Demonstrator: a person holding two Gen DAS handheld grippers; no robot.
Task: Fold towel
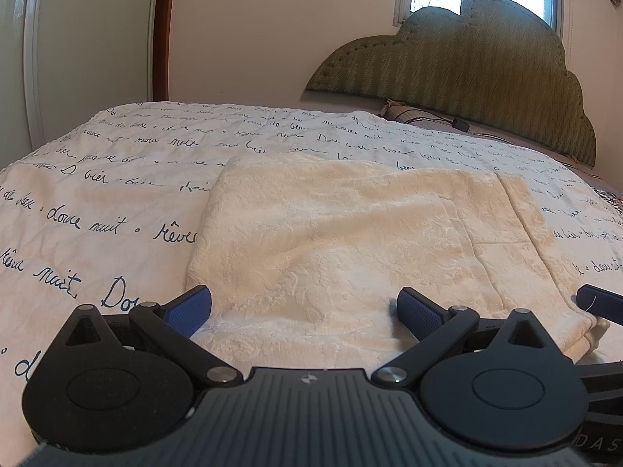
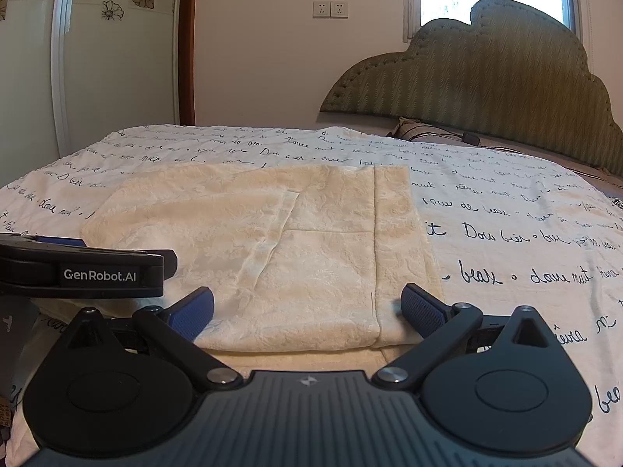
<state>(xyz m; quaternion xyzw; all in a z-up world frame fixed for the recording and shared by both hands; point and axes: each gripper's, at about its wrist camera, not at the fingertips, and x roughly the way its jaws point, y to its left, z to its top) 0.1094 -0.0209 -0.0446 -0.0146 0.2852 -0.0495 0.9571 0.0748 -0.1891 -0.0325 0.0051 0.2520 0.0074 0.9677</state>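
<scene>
Left wrist view: the left gripper [image 1: 303, 311] is spread wide and empty over the near edge of the cream towel [image 1: 350, 233], which lies folded on the script-printed bedspread [image 1: 97, 179]. Right wrist view: the right gripper [image 2: 307, 309], equally wide and empty, straddles the towel's [image 2: 292, 241] near right part.

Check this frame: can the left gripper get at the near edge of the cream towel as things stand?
Probably yes. The left gripper is open, its fingers straddling the towel at its near edge, with nothing lying between them. The right gripper sits beside it, not across its path.
</scene>
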